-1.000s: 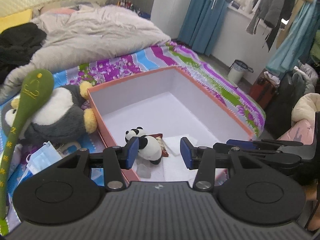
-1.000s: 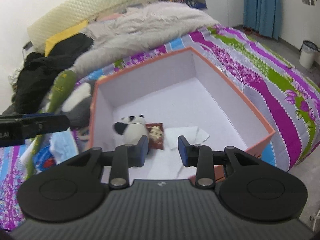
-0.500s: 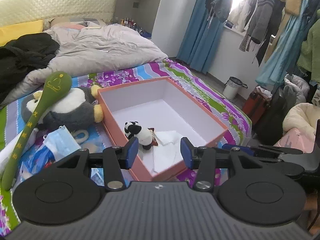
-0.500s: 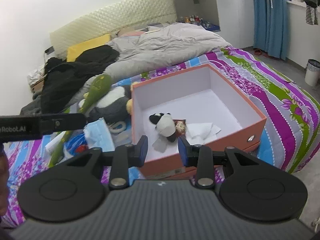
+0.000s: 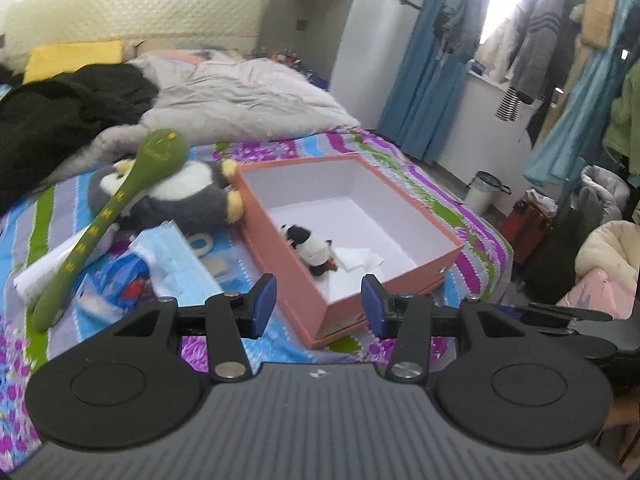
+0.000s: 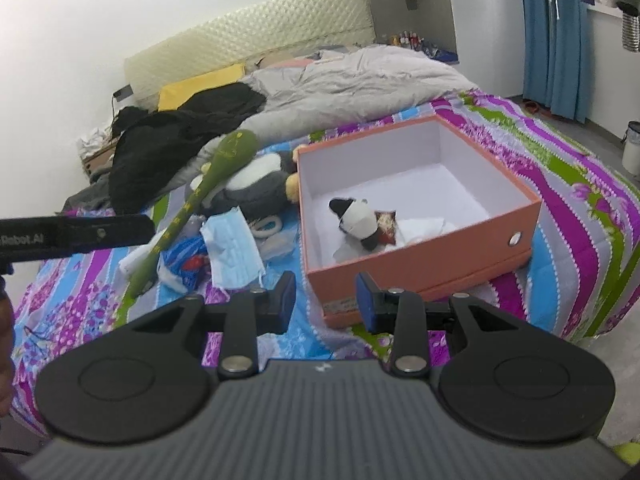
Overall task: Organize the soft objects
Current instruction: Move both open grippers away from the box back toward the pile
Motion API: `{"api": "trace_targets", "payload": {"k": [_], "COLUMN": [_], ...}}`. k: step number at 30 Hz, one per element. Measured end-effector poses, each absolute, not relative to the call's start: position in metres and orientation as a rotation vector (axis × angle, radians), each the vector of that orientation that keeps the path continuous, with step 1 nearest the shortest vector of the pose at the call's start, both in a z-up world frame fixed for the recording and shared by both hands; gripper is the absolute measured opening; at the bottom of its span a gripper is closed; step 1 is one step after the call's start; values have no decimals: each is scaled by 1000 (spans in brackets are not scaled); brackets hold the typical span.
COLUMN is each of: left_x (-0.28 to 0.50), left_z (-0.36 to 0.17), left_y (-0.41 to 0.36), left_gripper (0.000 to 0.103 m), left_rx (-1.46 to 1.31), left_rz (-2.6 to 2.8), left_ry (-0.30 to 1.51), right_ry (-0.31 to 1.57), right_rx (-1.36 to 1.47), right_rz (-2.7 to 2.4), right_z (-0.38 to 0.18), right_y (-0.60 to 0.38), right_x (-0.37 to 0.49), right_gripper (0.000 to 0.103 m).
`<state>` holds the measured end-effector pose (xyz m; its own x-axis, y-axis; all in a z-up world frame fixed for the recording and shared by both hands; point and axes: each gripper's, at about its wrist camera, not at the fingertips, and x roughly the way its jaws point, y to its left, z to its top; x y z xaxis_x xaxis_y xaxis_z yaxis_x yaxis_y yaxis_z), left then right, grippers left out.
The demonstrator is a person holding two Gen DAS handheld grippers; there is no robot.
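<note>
Orange box (image 6: 424, 268) sits on the bed (image 6: 580, 184) with the little panda toy (image 6: 358, 222) lying inside it. I see my left gripper (image 5: 318, 306) and right gripper (image 6: 326, 300) both wide apart, holding nothing, near the box's front corner.

Left gripper (image 5: 318, 302): jaws parted, a wide gap between the blue pads (image 5: 264, 298), nothing held. Black fingers level, pointing forward and slightly down. Body grey, ribbed, with two round black discs at the finger roots.

Right gripper (image 6: 325, 302): same build, jaws parted too, the gap a little narrower than the left's, nothing between the pads (image 6: 365, 300). Held level, tipped slightly down.

The two sit side by side, near each other. The right's black fingers show at the right edge of the left wrist view; the left's finger crosses the left edge of the right wrist view. Hands themselves barely visible.
</note>
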<state>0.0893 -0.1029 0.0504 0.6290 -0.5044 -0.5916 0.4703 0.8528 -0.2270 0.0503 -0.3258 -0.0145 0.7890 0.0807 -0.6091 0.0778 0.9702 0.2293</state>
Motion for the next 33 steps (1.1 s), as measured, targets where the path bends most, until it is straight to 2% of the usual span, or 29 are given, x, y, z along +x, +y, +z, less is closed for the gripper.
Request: {"api": "trace_targets", "payload": {"k": [18, 33], "left_x": [51, 29], "left_z": [37, -1], "left_y": [-37, 29], "left_gripper": [53, 53], "left_rx": [-92, -206], "left_rz": [-415, -243], "left_ry": [703, 770], "right_ry": [675, 743], "right_rx": [199, 172], "right_rz": [146, 256], "right_z": [-21, -40], "right_y": [-263, -211], "right_x": [34, 39], "right_gripper": [37, 37]}}
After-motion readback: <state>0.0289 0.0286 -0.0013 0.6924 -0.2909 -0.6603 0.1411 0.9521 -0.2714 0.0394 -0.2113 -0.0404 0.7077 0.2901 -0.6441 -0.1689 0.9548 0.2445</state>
